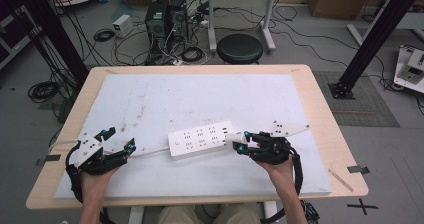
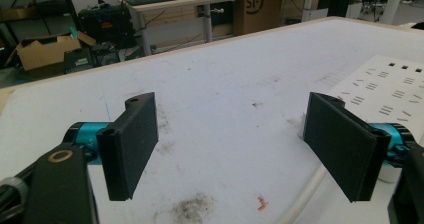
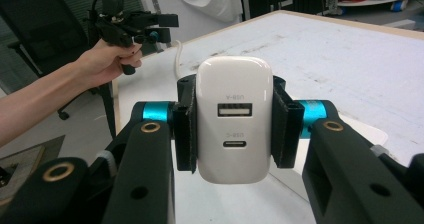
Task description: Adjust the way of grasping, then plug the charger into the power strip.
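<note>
**Charger clamped in right tool at end of power strip**

White charger (image 3: 234, 119): a rounded block with two ports on its near face, one above the other. It sits upright between the two black jaws of the right tool (image 3: 234, 126), pressed on both flat sides, so that tool is closed on it. In the high view the charger (image 1: 233, 140) is at the right end of the power strip (image 1: 202, 139), touching it or just above it; I cannot tell which.

Power strip: white, long, lying flat near the middle of the white mat (image 1: 150, 104), slightly angled. Rows of sockets on its top face. Its white cord (image 1: 150, 151) runs left toward the left tool (image 1: 118, 139).

Left tool: jaws stand wide apart with nothing between them, low over the mat. In the left gripper view the strip's corner (image 2: 385, 84) sits just beyond the right jaw, and the cord (image 2: 305, 194) passes beneath it. Dark smudges and a small red fleck (image 2: 261, 202) mark the mat there.

Desk (image 1: 320, 119): light wood edge showing around the mat. Beyond it, a black round stool (image 1: 240, 48) and tangled cables on the floor (image 1: 300, 39).

No containers seen.
</note>
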